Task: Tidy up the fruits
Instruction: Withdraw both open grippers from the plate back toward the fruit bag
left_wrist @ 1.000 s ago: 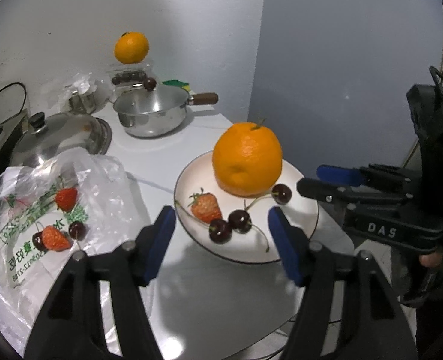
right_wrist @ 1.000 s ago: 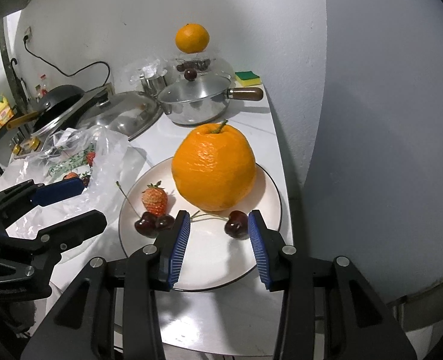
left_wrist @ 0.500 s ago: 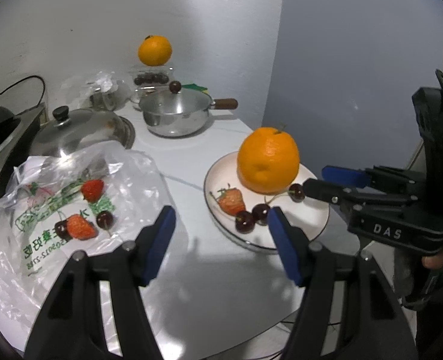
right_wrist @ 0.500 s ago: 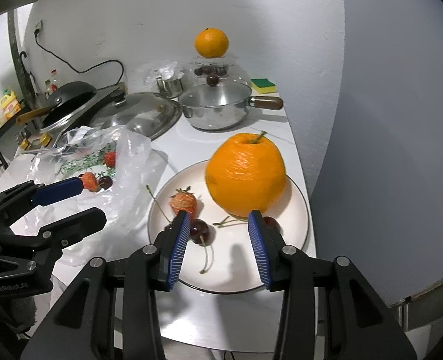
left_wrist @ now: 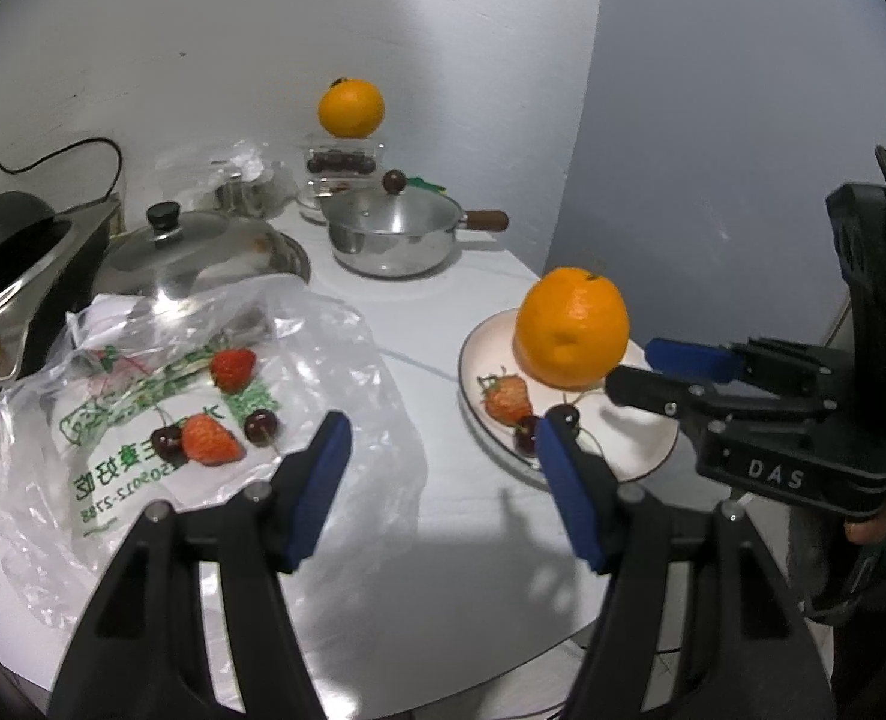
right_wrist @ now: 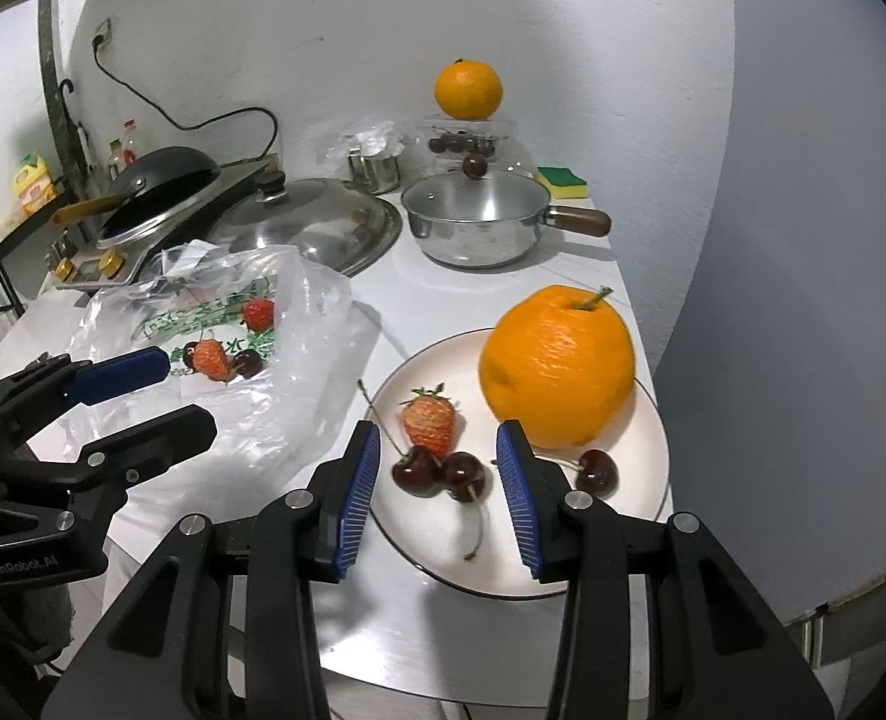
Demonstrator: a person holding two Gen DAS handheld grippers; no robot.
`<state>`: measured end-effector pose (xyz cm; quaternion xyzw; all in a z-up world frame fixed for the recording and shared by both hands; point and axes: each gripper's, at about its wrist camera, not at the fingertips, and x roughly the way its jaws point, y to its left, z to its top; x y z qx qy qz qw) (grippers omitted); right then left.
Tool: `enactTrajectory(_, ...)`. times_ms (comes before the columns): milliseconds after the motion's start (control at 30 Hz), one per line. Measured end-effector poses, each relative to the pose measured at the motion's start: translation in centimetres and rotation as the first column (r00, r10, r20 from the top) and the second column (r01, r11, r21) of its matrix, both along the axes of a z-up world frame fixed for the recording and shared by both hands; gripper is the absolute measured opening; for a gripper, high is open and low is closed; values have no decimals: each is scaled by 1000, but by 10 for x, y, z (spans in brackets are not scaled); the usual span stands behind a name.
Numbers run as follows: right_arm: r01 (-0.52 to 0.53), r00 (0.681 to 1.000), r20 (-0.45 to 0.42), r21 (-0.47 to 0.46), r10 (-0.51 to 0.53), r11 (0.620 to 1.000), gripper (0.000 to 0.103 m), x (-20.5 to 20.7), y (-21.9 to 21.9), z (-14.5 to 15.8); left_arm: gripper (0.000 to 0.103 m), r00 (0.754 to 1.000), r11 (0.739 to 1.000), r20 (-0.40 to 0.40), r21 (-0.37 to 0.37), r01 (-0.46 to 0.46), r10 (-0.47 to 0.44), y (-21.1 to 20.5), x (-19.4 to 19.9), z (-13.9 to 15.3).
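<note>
Right wrist: orange [right_wrist: 556,366] stem up-right, strawberry [right_wrist: 428,419] tip down

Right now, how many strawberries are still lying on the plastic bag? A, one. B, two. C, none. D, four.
B: two strawberries, one farther back and one nearer with cherries beside it, lie on the plastic bag; a third strawberry is on the plate.
</note>
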<state>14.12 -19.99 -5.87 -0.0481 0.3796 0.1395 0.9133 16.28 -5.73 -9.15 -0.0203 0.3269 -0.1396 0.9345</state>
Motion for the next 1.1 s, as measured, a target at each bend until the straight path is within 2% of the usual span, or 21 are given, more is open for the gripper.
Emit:
enactTrajectory(600,-89,996,2,-54,89,995,43,-7,69,4,66,996,995,14,-58,-83,84,63,-22,-3)
enactTrajectory(1100,-157,988,-10,-74,157,985,43,-13,116,-1,66,989,987,7,-75,-144,144,103,-39,-11)
